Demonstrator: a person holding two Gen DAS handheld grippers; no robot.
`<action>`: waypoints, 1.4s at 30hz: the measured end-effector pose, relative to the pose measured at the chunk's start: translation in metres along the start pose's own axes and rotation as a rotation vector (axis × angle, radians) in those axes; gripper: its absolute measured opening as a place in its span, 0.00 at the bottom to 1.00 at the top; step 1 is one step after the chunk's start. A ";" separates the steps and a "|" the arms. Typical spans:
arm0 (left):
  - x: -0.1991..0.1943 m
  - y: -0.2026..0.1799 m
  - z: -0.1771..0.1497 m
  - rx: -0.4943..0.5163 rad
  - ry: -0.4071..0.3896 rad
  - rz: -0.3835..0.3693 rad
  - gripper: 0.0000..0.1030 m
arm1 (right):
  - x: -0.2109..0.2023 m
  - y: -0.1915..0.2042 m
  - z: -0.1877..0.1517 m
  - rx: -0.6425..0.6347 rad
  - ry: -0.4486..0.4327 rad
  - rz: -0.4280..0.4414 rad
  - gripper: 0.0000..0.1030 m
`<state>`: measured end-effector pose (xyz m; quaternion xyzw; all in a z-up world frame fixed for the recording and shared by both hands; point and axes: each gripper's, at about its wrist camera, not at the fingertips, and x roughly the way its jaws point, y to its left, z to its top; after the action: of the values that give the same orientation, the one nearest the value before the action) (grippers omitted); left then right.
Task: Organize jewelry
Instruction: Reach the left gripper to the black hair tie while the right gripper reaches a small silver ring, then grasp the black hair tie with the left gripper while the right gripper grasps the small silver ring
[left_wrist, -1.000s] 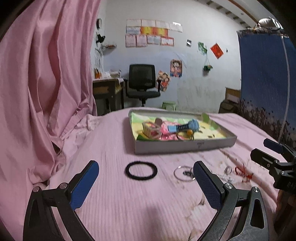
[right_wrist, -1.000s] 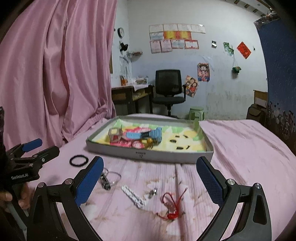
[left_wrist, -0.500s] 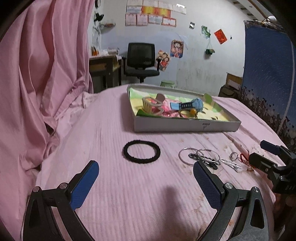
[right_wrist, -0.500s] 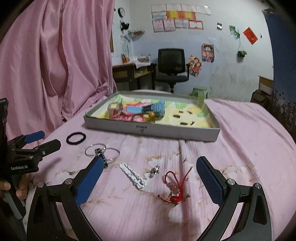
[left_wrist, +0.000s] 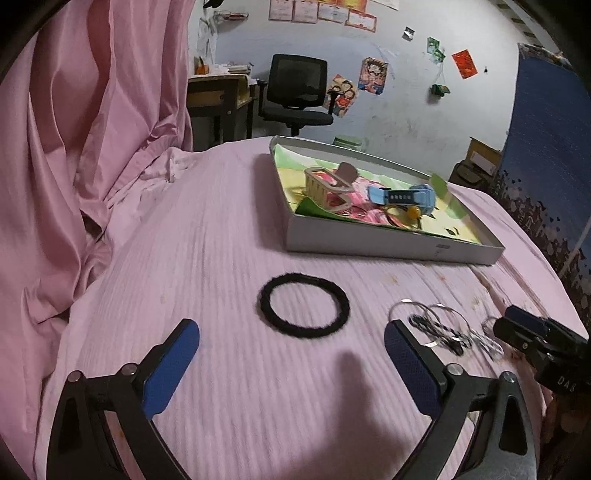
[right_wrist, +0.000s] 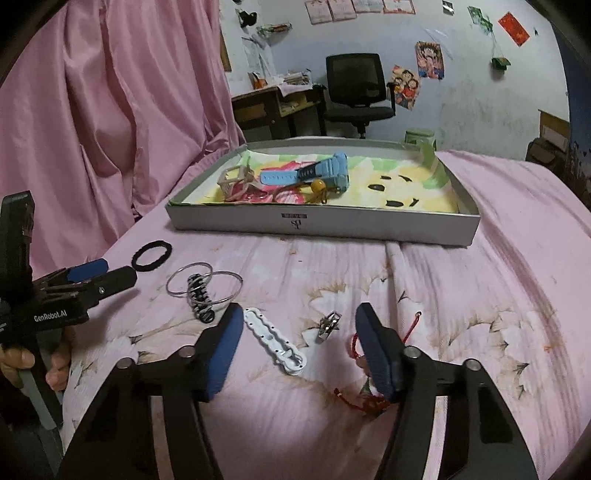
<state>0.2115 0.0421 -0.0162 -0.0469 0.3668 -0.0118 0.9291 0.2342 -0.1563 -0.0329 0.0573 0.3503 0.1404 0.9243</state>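
Your right gripper (right_wrist: 295, 332), jaws wide, straddles the white plastic clip (right_wrist: 275, 341) and the small silver ring (right_wrist: 328, 324); closing now may catch both.

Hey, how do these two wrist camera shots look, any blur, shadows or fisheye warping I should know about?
Left wrist view: soft motion blur, the tray edge and hair tie smeared, a gripper shadow on the sheet, dark vignette in the corners. Right wrist view: sharper, white clip crisp, a shadow under the right gripper, walls bowed by the fisheye.
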 end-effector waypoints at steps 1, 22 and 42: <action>0.002 0.000 0.001 -0.001 0.006 0.002 0.91 | 0.002 -0.001 0.000 0.006 0.004 -0.004 0.50; 0.024 -0.010 0.009 0.052 0.066 -0.022 0.44 | 0.029 -0.010 -0.005 0.063 0.111 -0.094 0.19; 0.001 -0.035 -0.006 0.202 0.002 -0.121 0.06 | 0.020 0.019 -0.006 -0.072 0.072 -0.040 0.04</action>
<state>0.2092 0.0065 -0.0179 0.0248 0.3611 -0.1046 0.9263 0.2408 -0.1323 -0.0463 0.0119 0.3791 0.1362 0.9152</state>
